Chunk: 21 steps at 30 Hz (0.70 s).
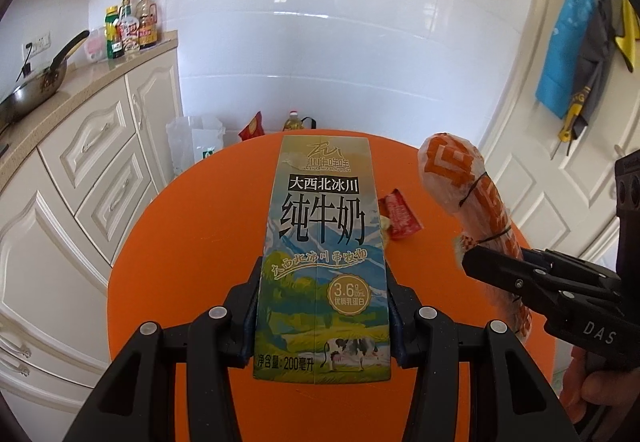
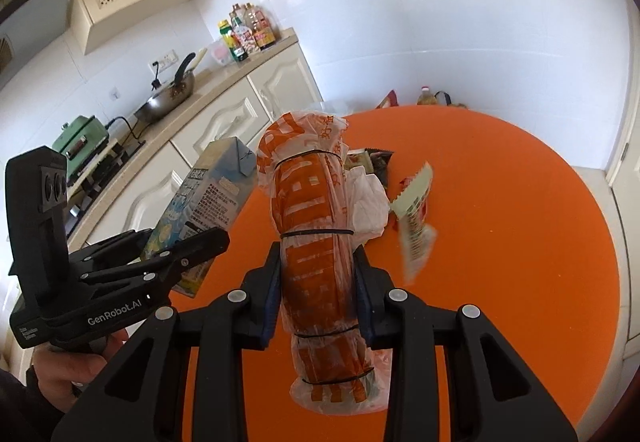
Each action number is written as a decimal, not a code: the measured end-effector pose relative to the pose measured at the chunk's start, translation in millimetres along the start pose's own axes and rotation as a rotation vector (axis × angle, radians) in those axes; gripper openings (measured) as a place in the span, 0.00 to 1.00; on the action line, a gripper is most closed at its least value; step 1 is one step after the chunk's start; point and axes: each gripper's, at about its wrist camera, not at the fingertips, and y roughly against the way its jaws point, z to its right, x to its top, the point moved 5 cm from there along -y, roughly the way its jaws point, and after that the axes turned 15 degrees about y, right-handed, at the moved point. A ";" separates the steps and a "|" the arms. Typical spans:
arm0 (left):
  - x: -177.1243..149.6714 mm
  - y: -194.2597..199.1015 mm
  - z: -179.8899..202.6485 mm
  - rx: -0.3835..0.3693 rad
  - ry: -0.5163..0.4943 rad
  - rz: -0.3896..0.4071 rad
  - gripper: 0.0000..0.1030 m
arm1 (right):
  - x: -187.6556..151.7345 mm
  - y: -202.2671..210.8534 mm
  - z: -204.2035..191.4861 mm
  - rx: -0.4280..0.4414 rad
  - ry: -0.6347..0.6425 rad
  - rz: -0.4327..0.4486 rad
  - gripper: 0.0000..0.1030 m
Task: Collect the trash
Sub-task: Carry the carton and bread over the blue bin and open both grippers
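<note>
1. The left gripper point(image 1: 322, 306) is clamped on a milk carton point(image 1: 322, 242), held upright above the orange desk point(image 1: 192, 242).
2. The carton front reads "大西北冰川", "纯牛奶", "3.6g", "优质乳蛋白" and "净含量:200毫升", over a picture of a cow on a meadow.
3. The right gripper point(image 2: 318, 298) is clamped on a rolled orange-and-white plastic bag point(image 2: 316, 242) bound with thin black bands. Its print is too creased to read.
4. The roll is held up off the desk, to the right of the carton.
5. In the right wrist view the left gripper's side reads "GenRobot.AI"; in the left wrist view the right gripper shows "DAS".
6. Farther back on the desk lie a red wrapper point(image 1: 400, 216), a white bag point(image 2: 370, 206) and a dark packet point(image 2: 378, 162); a striped wrapper point(image 2: 416, 218) is blurred beside them.
7. Sauce bottles point(image 2: 248, 28) stand on the far counter point(image 2: 224, 82) at left, their labels too small to read.
</note>
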 end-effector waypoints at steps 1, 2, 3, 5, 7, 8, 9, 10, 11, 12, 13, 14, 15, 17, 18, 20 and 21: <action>-6.3 7.3 8.7 -0.001 -0.004 0.000 0.44 | -1.6 1.4 0.6 -0.001 -0.002 -0.004 0.31; -21.3 20.6 20.0 -0.002 -0.008 0.000 0.44 | -3.3 0.9 2.6 -0.007 0.000 -0.016 0.31; -30.8 30.9 26.6 -0.003 -0.010 -0.001 0.44 | -7.7 -3.5 4.9 -0.016 0.000 -0.041 0.31; -39.7 39.2 33.2 -0.002 -0.015 -0.002 0.44 | -17.0 -3.6 11.4 0.068 -0.071 -0.015 0.30; -56.7 53.0 42.2 0.001 -0.019 -0.004 0.44 | -24.5 -10.6 13.0 0.028 -0.061 -0.061 0.31; -64.9 60.4 48.3 0.000 -0.021 -0.007 0.44 | -29.7 -15.9 11.3 0.016 -0.043 -0.089 0.31; -66.2 60.0 48.1 0.000 -0.024 -0.009 0.44 | -33.1 -16.8 11.2 0.061 -0.066 -0.080 0.30; -68.8 61.0 50.7 0.003 -0.029 -0.008 0.44 | -35.4 -17.8 11.2 0.109 -0.096 -0.066 0.30; -69.8 63.5 53.1 0.003 -0.032 -0.011 0.44 | -37.7 -18.7 10.4 0.098 -0.094 -0.071 0.31; -70.4 63.5 52.4 0.000 -0.031 -0.014 0.44 | -38.9 -19.1 8.5 0.066 -0.072 -0.076 0.31; -71.3 65.1 53.6 -0.002 -0.032 -0.015 0.44 | -38.8 -18.2 7.5 0.080 -0.077 -0.063 0.31; -72.8 67.0 54.8 0.000 -0.039 -0.014 0.44 | -38.2 -15.8 7.1 0.095 -0.087 -0.047 0.30; -73.8 69.9 57.1 0.001 -0.043 -0.014 0.44 | -35.2 -11.0 5.1 0.080 -0.075 -0.031 0.30; -75.6 74.6 58.7 -0.002 -0.044 -0.013 0.44 | -28.5 -2.1 3.0 0.084 -0.066 0.006 0.30; -75.9 76.5 60.0 -0.004 -0.046 -0.012 0.44 | -27.8 2.8 4.4 0.065 -0.059 0.013 0.30; -77.0 81.4 64.9 -0.010 -0.056 -0.004 0.44 | -23.4 7.9 7.2 0.010 -0.052 0.014 0.30; -77.4 83.4 68.6 -0.017 -0.061 -0.001 0.44 | -23.2 11.4 9.2 0.006 -0.059 0.020 0.30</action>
